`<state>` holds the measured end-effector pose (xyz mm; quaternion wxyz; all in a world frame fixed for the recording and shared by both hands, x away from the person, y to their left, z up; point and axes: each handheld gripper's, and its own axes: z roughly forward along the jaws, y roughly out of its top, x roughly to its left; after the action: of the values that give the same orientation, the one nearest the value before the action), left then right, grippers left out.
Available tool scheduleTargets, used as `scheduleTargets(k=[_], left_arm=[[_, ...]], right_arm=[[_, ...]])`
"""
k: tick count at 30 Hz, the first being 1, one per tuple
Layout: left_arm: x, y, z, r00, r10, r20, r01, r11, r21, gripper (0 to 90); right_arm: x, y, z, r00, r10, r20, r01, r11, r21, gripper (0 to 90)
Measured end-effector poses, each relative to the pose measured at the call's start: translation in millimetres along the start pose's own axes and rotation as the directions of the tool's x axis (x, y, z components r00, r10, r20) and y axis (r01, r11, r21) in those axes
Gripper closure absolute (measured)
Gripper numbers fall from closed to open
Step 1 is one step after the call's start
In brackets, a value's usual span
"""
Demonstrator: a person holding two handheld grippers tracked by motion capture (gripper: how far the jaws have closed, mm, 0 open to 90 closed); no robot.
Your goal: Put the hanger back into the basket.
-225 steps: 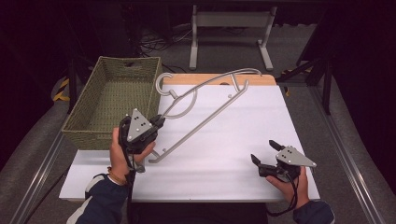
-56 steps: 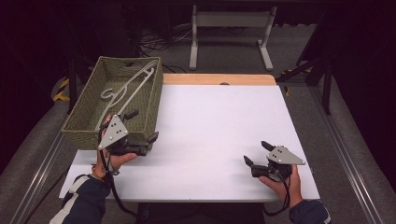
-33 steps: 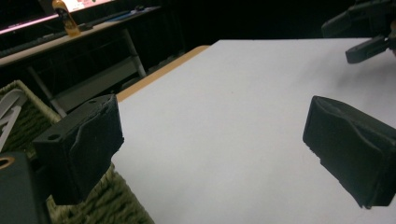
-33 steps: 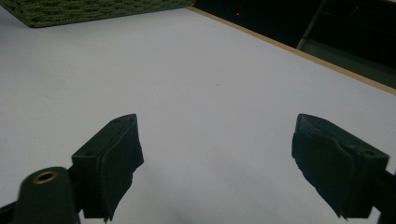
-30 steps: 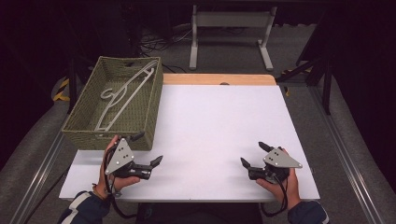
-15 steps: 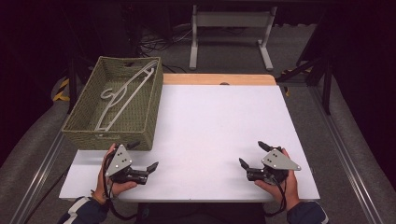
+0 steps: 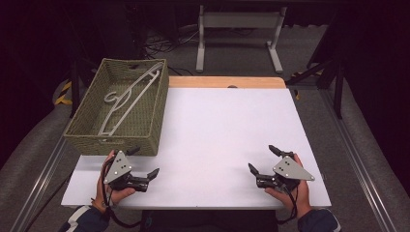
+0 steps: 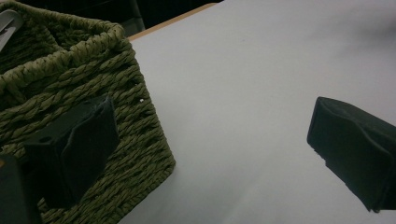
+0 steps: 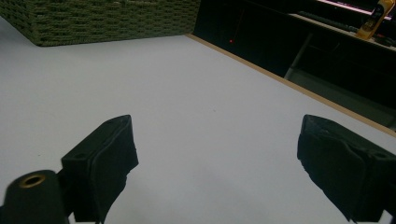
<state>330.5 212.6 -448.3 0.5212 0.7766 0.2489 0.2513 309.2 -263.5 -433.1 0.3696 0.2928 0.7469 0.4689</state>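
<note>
A grey clothes hanger (image 7: pixel 126 98) lies inside the green woven basket (image 7: pixel 87 130) at the table's left. My left gripper (image 7: pixel 143 162) rests open on the white table just below the basket's near right corner, nothing between its jaws. In the left gripper view the basket's corner (image 8: pixel 135 121) sits behind the left jaw and a bit of the hanger (image 8: pixel 7 23) shows at top left. My right gripper (image 7: pixel 262 159) stands open near the front right edge, empty. The right gripper view (image 9: pixel 215 154) looks across bare table toward the basket's wall (image 9: pixel 107 18).
The white table (image 7: pixel 217 125) has a wooden strip (image 7: pixel 225 82) along its far edge. A grey metal stand (image 7: pixel 237 29) and cables are on the floor beyond. Metal rails run along both sides of the table.
The hanger went from the table into the basket. My left gripper let it go and drew back toward the front left edge. The right gripper shifted slightly nearer.
</note>
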Motion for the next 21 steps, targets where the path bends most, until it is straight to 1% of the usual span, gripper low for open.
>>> scheduleTargets(k=[1, 2, 3, 5, 8, 14, 16, 21], left_arm=[[0.1, 0.3, 0.5, 0.9999, 0.007, -0.008, -0.007, 1.0, 0.006, 2.7], [-0.1, 0.1, 0.7, 0.9999, 0.008, -0.01, -0.008, 1.0, -0.001, 2.7], [0.1, 0.0, 0.3, 1.0, 0.002, -0.002, -0.002, 1.0, -0.002, 2.7], [0.9, 0.0, 0.0, 0.9999, 0.008, -0.006, -0.008, 1.0, 0.002, 2.7], [1.7, -0.2, -1.2, 1.0, 0.001, -0.004, -0.001, 0.9999, -0.011, 2.8], [1.6, -0.1, -1.5, 1.0, 0.003, -0.002, -0.003, 0.9999, -0.012, 2.8], [1.8, -0.4, -1.7, 0.9999, -0.01, -0.003, 0.01, 0.9999, -0.013, 2.8], [2.7, -0.2, -2.1, 0.9999, -0.008, -0.01, 0.008, 0.9998, -0.019, 2.8]], right_arm=[[-0.3, -0.3, 0.1, 1.0, 0.0, 0.0, 0.0, 1.0, 0.0, 12.2], [-0.5, -0.4, 0.1, 1.0, -0.002, 0.001, 0.002, 1.0, 0.002, 12.2], [-0.7, -0.5, 0.0, 1.0, -0.003, 0.002, 0.003, 1.0, 0.003, 12.2], [-0.9, -1.0, -0.5, 1.0, 0.001, 0.006, -0.001, 1.0, 0.005, 12.2], [-0.3, -1.5, -1.5, 1.0, 0.004, 0.009, -0.004, 1.0, 0.013, 12.1], [0.0, -1.7, -1.8, 0.9999, 0.008, 0.014, -0.009, 1.0, 0.02, 12.1], [0.0, -1.7, -0.9, 0.9999, 0.011, 0.012, -0.011, 1.0, 0.021, 12.1], [0.1, -2.0, -1.2, 0.9999, 0.01, 0.009, -0.01, 1.0, 0.018, 12.1]])
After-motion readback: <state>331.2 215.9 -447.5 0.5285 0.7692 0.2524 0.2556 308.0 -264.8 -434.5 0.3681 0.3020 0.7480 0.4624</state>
